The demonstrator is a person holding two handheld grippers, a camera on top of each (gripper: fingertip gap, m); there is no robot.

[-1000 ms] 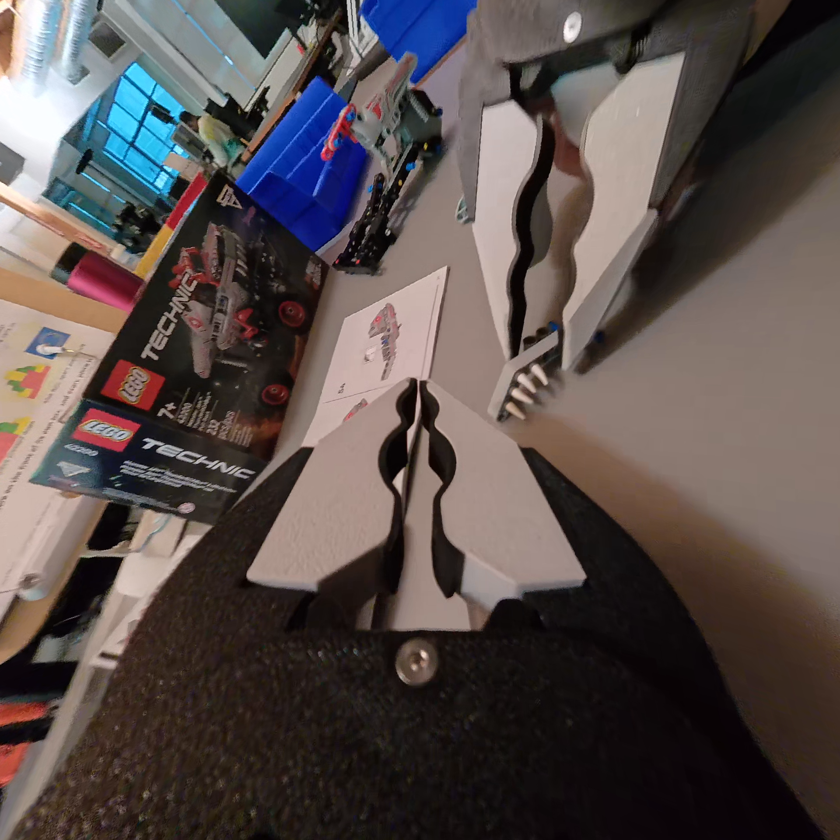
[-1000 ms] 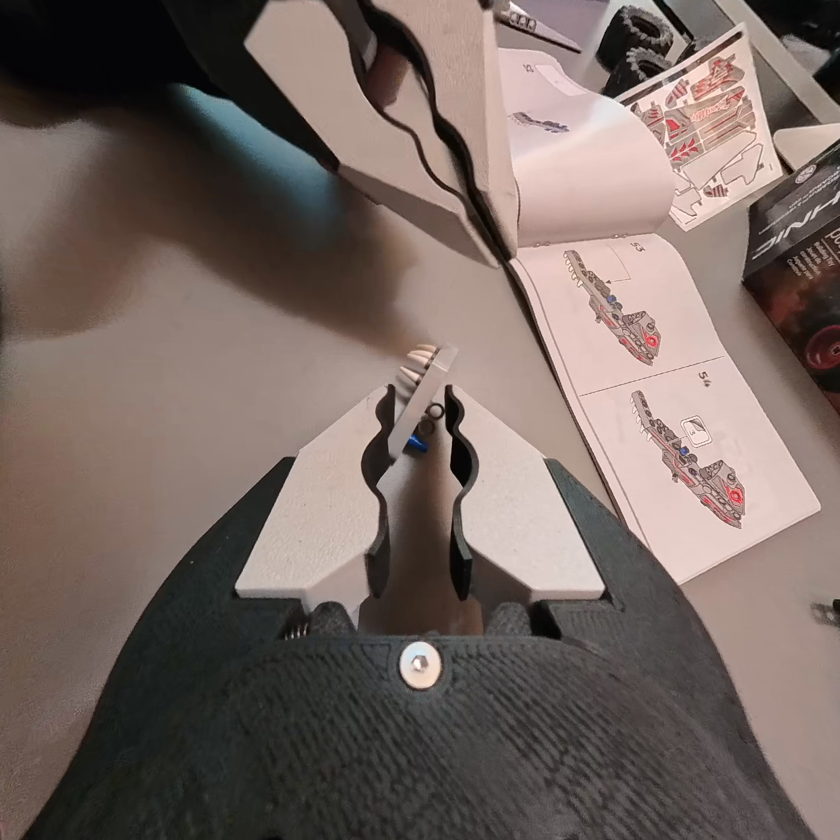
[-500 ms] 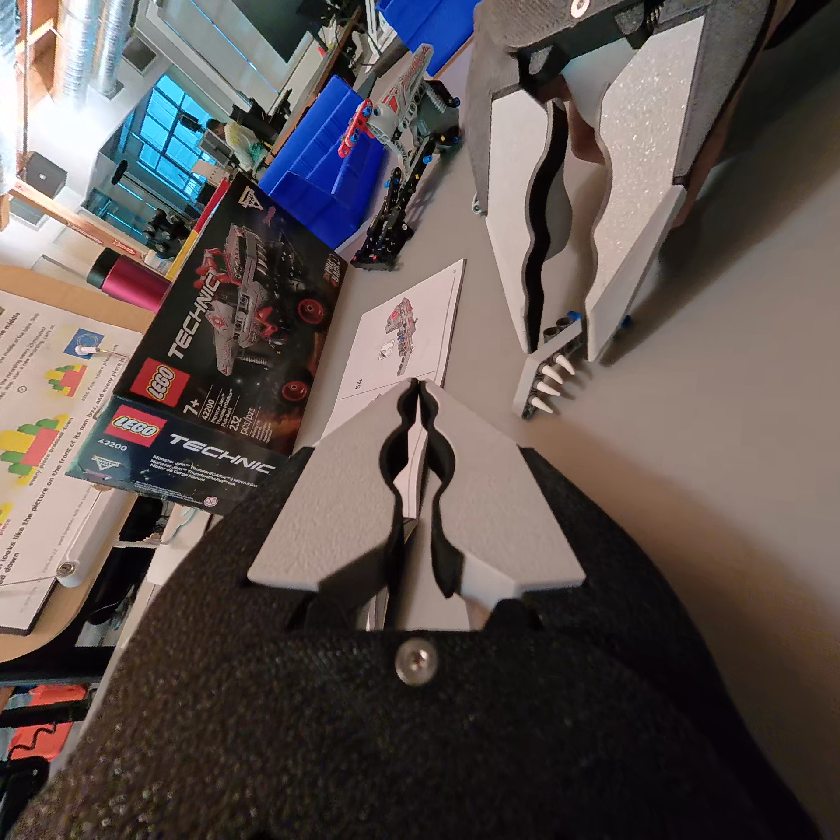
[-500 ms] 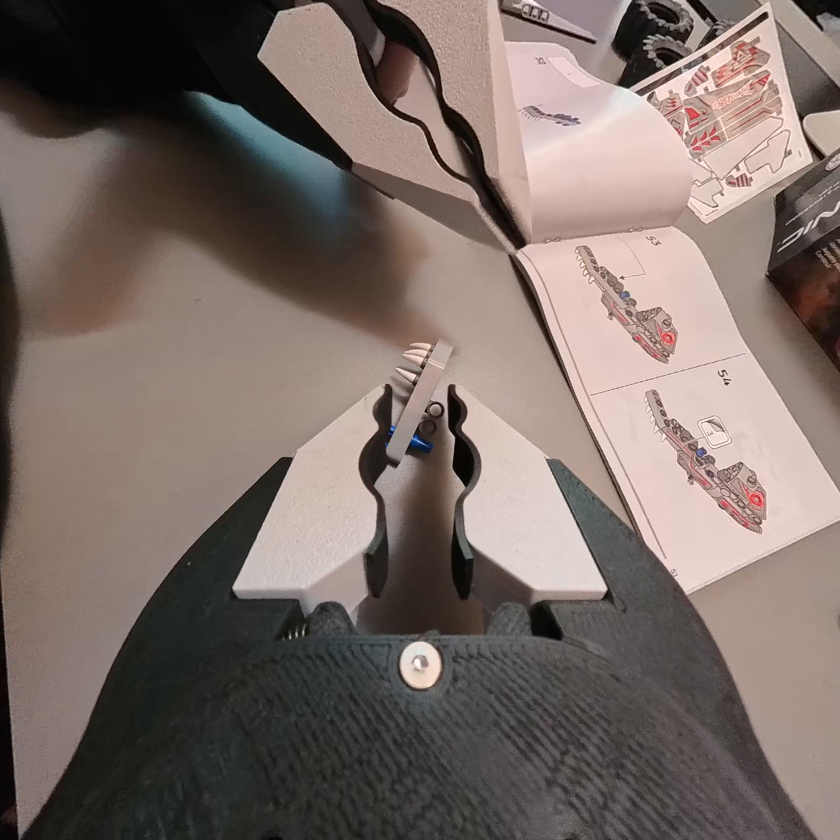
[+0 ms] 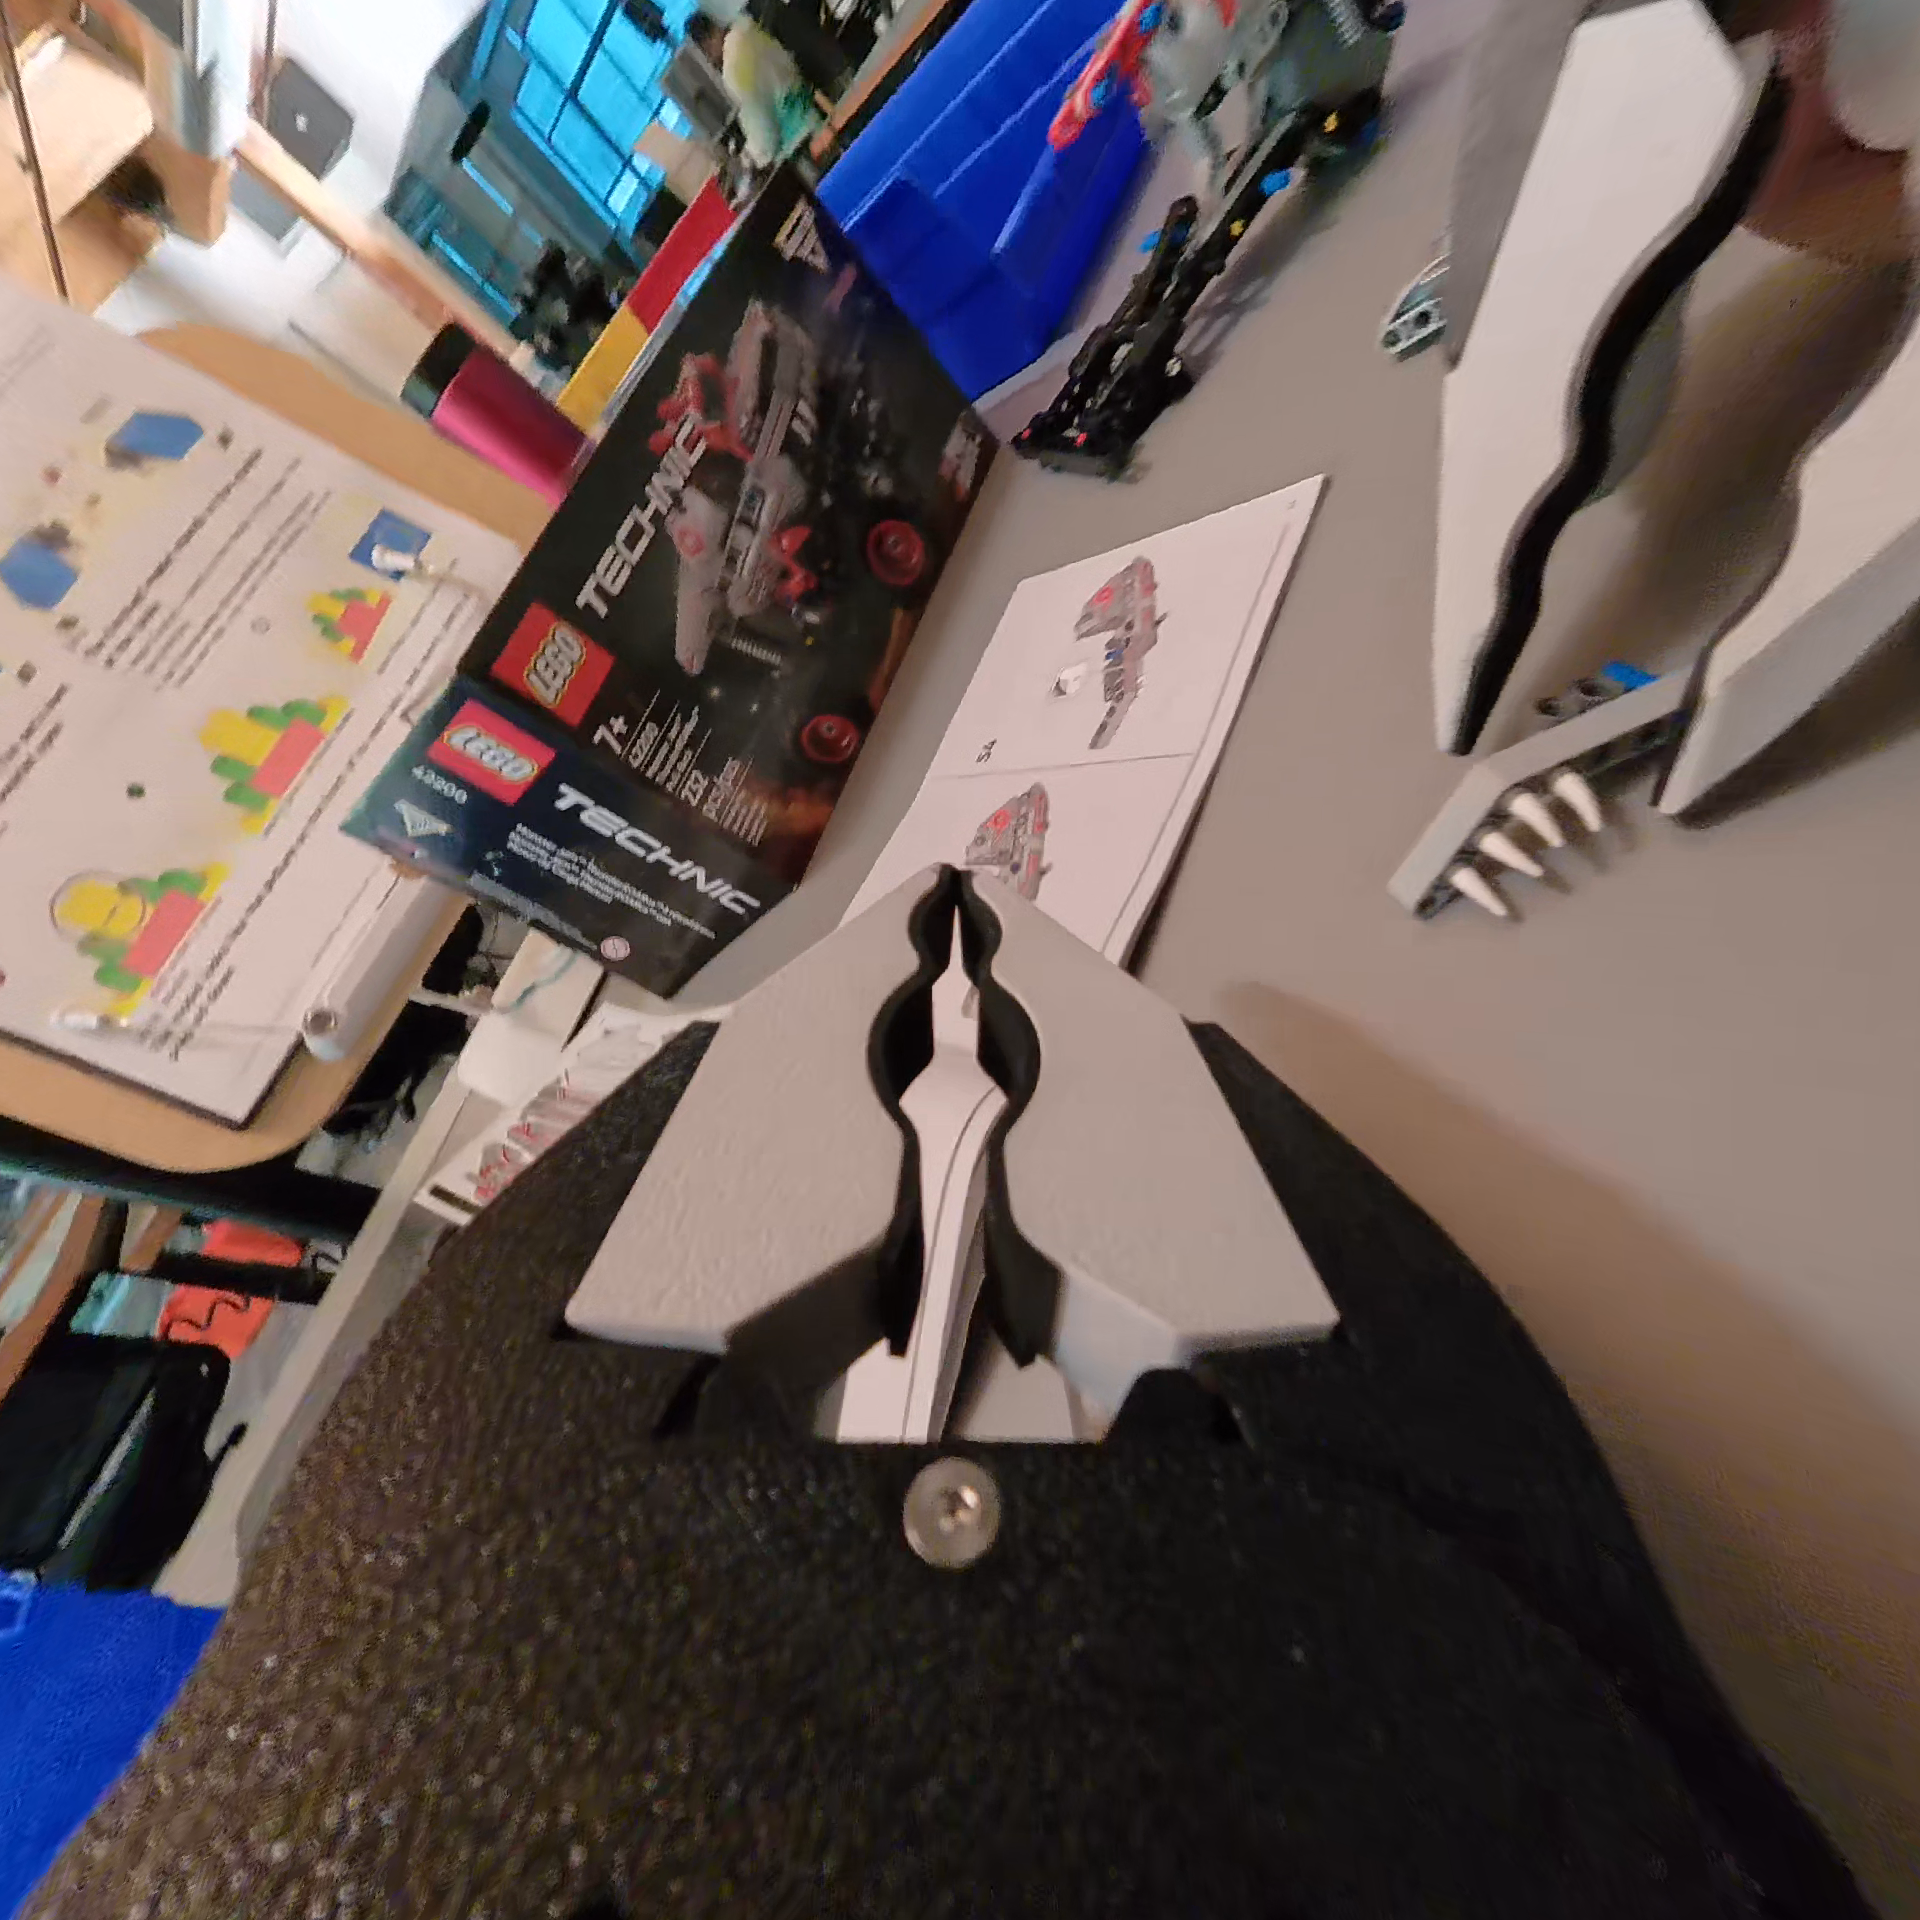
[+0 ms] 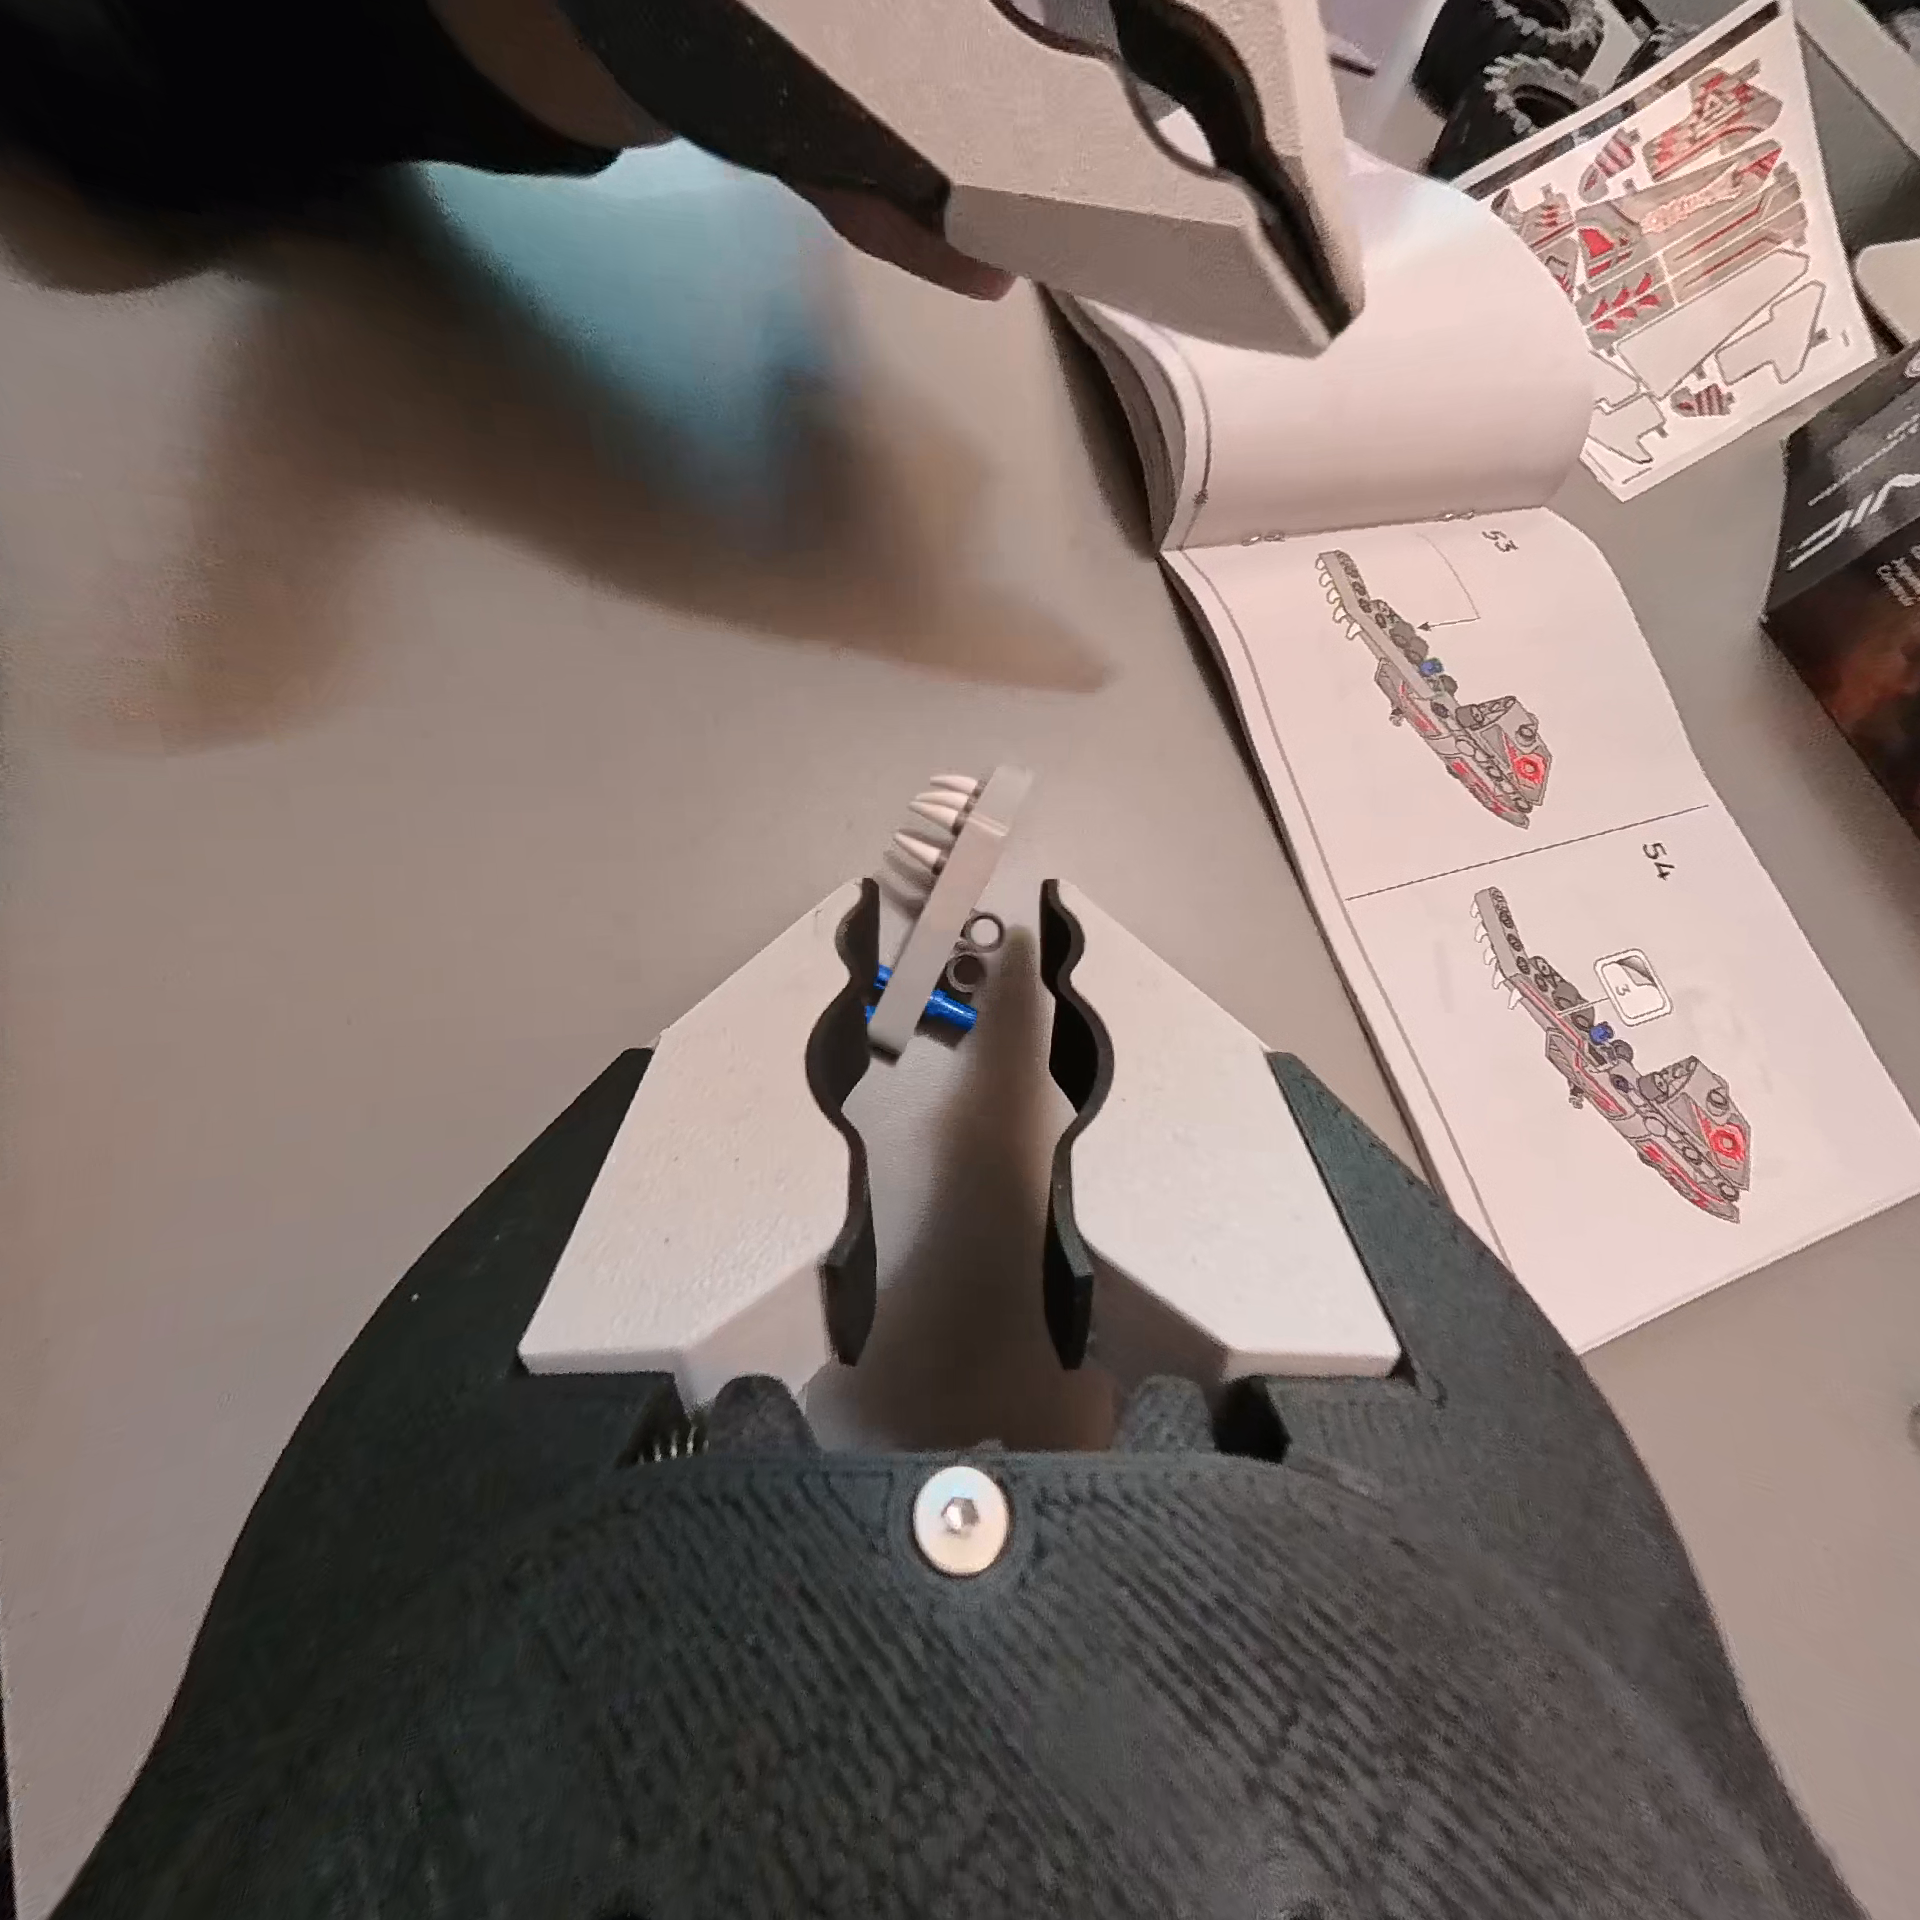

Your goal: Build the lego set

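Lying on the grey table (image 6: 416, 935), the grey toothed Lego jaw piece (image 6: 951, 904) is straddled by the parted fingers of the right gripper (image 6: 951, 914). Above the open instruction booklet (image 6: 1507, 935), the left gripper (image 5: 956, 883) is held with its fingertips pressed together on nothing.

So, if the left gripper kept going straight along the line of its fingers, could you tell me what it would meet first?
Probably the open instruction booklet: the shut left gripper points down at the page lying on the grey table, its near edge just past the tips. The Lego box stands off to one side of that line. Depth is hard to judge.
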